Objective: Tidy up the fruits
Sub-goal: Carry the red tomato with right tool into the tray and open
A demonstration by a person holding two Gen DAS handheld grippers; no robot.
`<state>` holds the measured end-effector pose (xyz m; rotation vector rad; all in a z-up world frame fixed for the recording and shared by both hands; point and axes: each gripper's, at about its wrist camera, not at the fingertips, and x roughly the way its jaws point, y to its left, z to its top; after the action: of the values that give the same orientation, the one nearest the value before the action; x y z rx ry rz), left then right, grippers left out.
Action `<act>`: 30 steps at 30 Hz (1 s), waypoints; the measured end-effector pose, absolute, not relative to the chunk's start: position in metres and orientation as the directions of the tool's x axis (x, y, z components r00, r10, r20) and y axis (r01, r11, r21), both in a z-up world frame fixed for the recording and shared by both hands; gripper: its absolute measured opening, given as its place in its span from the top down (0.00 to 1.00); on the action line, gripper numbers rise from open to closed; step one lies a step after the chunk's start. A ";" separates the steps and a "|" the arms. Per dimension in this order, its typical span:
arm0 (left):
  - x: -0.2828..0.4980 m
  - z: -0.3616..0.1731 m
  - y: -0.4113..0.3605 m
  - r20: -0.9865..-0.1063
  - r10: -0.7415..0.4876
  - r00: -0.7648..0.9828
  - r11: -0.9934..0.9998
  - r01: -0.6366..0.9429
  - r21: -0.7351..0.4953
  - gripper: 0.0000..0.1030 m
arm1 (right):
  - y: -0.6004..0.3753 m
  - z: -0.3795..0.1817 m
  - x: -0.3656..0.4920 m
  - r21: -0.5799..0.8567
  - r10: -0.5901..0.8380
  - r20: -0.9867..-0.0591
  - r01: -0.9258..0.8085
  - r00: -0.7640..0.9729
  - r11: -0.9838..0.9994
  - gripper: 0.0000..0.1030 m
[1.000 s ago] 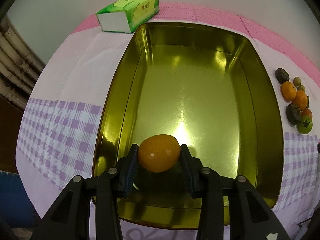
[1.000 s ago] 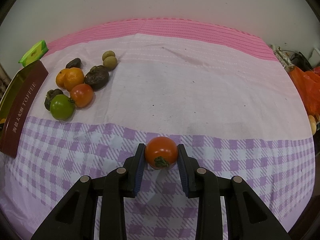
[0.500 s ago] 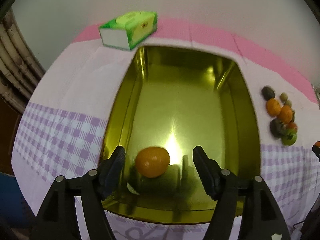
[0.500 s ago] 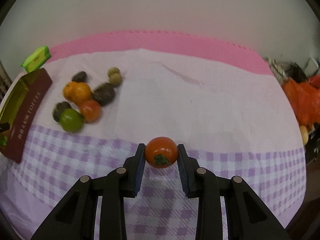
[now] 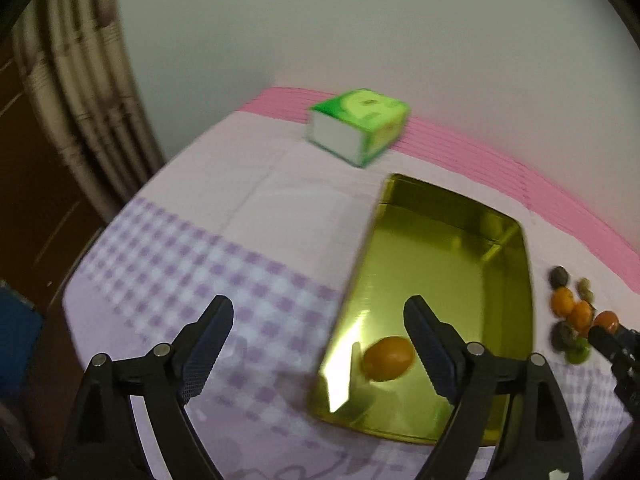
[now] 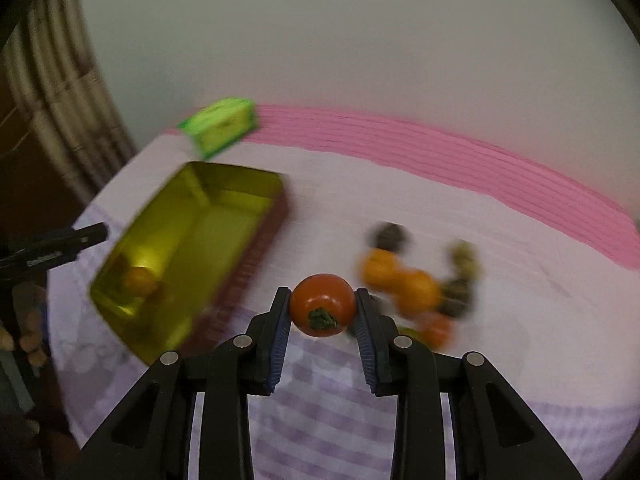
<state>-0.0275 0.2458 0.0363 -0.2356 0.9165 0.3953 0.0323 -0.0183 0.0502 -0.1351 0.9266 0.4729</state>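
An orange fruit [image 5: 387, 359] lies in the near end of the gold tin [image 5: 496, 240]. My left gripper [image 5: 318, 344] is open and empty, raised above the cloth at the tin's left side. My right gripper [image 6: 322, 312] is shut on a red tomato [image 6: 322, 308] and holds it above the table, between the tin [image 6: 256, 192] and a blurred pile of several fruits [image 6: 416, 284]. The orange also shows in the right wrist view [image 6: 138, 280]. The pile shows at the right edge of the left wrist view [image 5: 572, 312].
A green tissue box [image 5: 360, 128] stands at the back of the table beyond the tin; it also shows in the right wrist view [image 6: 220, 124]. The table has a pink and purple-checked cloth [image 5: 192, 248]. A curtain [image 5: 80, 92] hangs at the left.
My left gripper opened, let the orange go in the tin, then rose and swung left. My right gripper lifted the tomato and swung left toward the tin.
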 end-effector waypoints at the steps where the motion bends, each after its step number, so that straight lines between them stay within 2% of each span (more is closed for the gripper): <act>1: -0.033 0.037 0.250 -0.806 0.236 0.542 0.895 -0.445 -0.037 0.17 | -0.003 0.049 0.032 0.092 0.350 -0.798 -0.475 0.491 0.875 0.69; 9: -0.046 0.032 0.272 -0.820 0.262 0.509 0.850 -0.523 -0.053 0.08 | 0.079 0.028 0.017 0.063 0.385 -0.834 -0.625 0.395 0.778 0.69; 30: -0.040 0.018 0.282 -0.846 0.234 0.480 0.837 -0.542 -0.077 0.06 | 0.126 -0.017 0.020 0.017 0.316 -0.895 -0.685 0.314 0.729 0.69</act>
<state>-0.0404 0.2822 0.0178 -0.3579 0.9611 0.4857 0.0196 0.1263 -0.0173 -0.4037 1.0608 0.6832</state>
